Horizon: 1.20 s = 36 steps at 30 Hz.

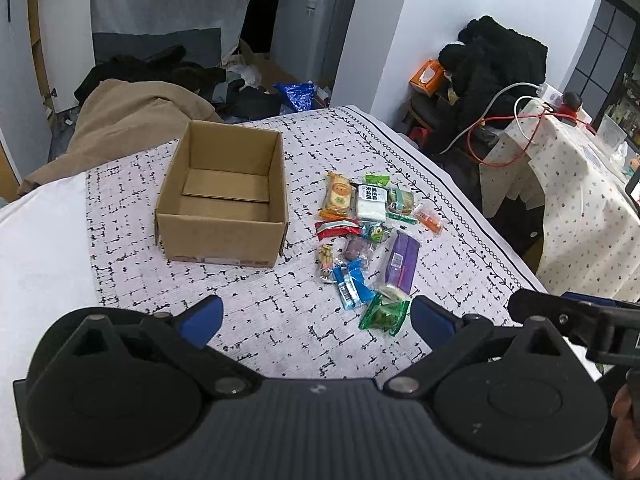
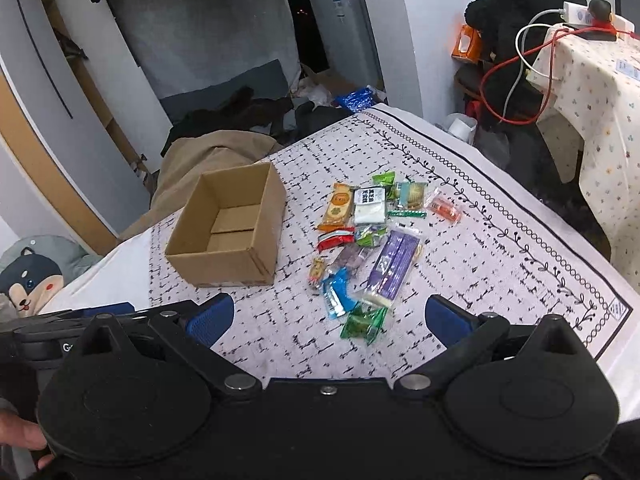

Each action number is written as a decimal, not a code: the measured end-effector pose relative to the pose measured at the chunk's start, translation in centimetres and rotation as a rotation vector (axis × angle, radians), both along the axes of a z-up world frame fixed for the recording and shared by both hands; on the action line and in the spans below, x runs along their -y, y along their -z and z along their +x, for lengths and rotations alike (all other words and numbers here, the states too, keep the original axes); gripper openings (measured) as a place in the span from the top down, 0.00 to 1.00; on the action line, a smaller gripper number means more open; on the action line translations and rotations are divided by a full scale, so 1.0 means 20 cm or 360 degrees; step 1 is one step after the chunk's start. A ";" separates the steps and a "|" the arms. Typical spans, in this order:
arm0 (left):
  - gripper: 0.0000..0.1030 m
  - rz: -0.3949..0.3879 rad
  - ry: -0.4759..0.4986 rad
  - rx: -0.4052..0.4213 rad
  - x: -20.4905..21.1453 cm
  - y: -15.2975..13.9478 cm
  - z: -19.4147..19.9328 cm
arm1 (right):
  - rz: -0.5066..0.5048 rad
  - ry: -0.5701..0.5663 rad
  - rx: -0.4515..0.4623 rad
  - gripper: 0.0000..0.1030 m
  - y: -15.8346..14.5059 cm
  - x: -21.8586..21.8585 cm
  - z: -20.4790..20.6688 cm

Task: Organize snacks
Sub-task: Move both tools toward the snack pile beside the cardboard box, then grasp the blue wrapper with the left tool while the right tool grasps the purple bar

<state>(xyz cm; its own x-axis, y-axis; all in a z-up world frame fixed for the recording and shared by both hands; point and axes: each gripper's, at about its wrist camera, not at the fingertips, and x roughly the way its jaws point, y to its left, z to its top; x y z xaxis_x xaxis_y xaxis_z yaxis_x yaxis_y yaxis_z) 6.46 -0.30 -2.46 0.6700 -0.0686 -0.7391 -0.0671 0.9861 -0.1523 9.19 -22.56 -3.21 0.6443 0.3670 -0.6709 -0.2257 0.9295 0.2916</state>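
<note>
1. So, nothing started yet by the look of it. Your left gripper [image 1: 316, 318] is spread wide and empty, hanging over the near part of the table [image 1: 280, 320], apart from every packet. The right gripper [image 2: 330, 318] is the same: fingers apart, holding nothing.
2. Nearest item: the green wrapper [image 2: 363, 324], just ahead of the right gripper's gap. I'd judge it the easiest first pick.
3. Next out are the blue packet [image 2: 338, 292] and the purple pack [image 2: 394, 266], touching or overlapping at their near ends.
4. The rest of the snack pile [image 1: 368, 208] sits mid-table toward the right edge, all loose on the cloth.
5. The cardboard box [image 1: 224, 196], left of the pile, is open and shows only its bare floor. None of the snacks are packed; all still to move.
</note>
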 end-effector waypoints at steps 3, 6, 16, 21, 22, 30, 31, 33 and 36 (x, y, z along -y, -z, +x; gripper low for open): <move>0.03 -0.0032 -0.0008 -0.0006 0.00 0.02 0.04 | 0.0007 0.0045 -0.0044 0.00 0.05 0.02 0.07; 0.07 -0.0065 -0.0012 -0.0028 0.00 0.05 0.09 | 0.0021 0.0088 -0.0087 0.00 0.10 0.04 0.14; 0.22 -0.0205 -0.0073 -0.0109 0.01 0.18 0.32 | 0.0080 0.0108 -0.0216 0.05 0.23 0.06 0.36; 0.30 -0.0283 -0.0102 -0.0184 0.03 0.26 0.44 | 0.0086 0.0130 -0.0284 0.11 0.31 0.06 0.48; 0.30 -0.0297 -0.0105 -0.0207 0.03 0.27 0.46 | 0.0079 0.0133 -0.0294 0.12 0.32 0.07 0.50; 0.41 -0.0376 -0.0174 -0.0330 0.05 0.43 0.60 | 0.0169 0.0188 -0.0367 0.25 0.49 0.10 0.64; 0.42 -0.0390 -0.0186 -0.0350 0.05 0.45 0.61 | 0.0186 0.0194 -0.0366 0.26 0.51 0.11 0.66; 0.45 -0.0411 -0.0203 -0.0392 0.06 0.50 0.64 | 0.0224 0.0211 -0.0383 0.28 0.56 0.13 0.68; 0.47 -0.0419 -0.0205 -0.0439 0.07 0.56 0.68 | 0.0253 0.0213 -0.0426 0.31 0.63 0.13 0.72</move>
<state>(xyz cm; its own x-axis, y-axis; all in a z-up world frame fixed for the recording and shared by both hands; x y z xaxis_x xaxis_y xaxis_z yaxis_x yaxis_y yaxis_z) 20.02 -1.70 -13.71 0.4644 -0.2078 -0.8609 -0.2613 0.8967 -0.3574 23.58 -25.11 -15.78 0.5026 0.4046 -0.7640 -0.0008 0.8840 0.4676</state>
